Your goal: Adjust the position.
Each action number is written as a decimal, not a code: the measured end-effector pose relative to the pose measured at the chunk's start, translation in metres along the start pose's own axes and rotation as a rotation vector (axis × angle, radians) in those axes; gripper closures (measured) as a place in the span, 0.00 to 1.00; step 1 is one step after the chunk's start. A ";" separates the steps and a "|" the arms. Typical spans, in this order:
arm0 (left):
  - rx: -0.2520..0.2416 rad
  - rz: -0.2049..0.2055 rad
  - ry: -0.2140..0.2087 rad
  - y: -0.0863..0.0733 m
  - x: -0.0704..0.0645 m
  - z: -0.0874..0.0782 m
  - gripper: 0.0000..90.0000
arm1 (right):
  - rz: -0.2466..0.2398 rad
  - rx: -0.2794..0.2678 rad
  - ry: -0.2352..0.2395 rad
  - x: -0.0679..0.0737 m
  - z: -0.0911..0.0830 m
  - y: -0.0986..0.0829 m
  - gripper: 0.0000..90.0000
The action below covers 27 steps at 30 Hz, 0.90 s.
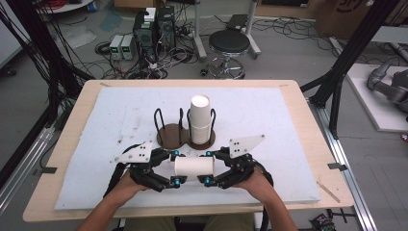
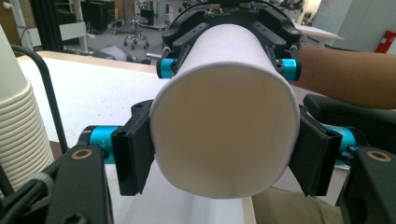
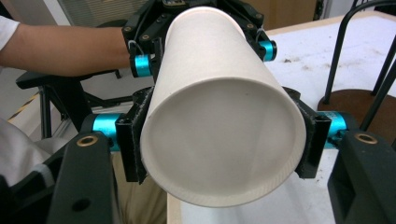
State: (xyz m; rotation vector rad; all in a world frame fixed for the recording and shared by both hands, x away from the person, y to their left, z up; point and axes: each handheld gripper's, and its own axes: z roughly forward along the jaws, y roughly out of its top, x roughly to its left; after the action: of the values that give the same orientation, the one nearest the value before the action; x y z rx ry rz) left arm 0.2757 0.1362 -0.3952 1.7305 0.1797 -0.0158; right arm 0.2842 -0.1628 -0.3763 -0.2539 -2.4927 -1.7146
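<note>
A white paper cup [image 1: 194,167] lies on its side above the table's near middle, held at both ends. My left gripper [image 1: 176,168] is shut on its left end and my right gripper [image 1: 207,167] on its right end. In the left gripper view my own jaws [image 2: 224,151] clamp the cup's [image 2: 229,46] hollow near end, with the right gripper [image 2: 229,65] at the far end. The right gripper view has my jaws [image 3: 223,140] around the cup's [image 3: 210,46] rim and the left gripper [image 3: 203,51] behind. A stack of white cups [image 1: 200,115] stands upright in a brown wire holder [image 1: 173,135].
A white mat [image 1: 269,120] covers the wooden table [image 1: 308,125]. The holder's left slot [image 1: 166,134] has no cups in it. The cup stack [image 2: 16,126] is close beside my left gripper. A stool [image 1: 229,45] and electronics [image 1: 154,33] sit on the floor beyond the table.
</note>
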 end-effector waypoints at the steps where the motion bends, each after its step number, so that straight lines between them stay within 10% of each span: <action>1: 0.008 -0.001 0.002 0.001 0.000 0.000 0.36 | 0.008 0.000 -0.011 0.000 0.000 0.001 0.34; 9: 0.114 0.027 0.027 0.011 0.000 -0.004 0.36 | 0.013 0.024 -0.080 0.004 -0.007 0.011 0.24; 27: 0.503 0.103 0.063 0.056 0.004 0.005 0.37 | -0.240 0.359 -0.224 0.017 0.011 0.047 0.24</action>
State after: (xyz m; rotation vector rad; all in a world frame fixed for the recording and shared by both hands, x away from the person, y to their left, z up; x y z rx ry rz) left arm 0.2870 0.1233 -0.3420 2.2417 0.1400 0.0755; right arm 0.2771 -0.1350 -0.3338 -0.1230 -3.0450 -1.3317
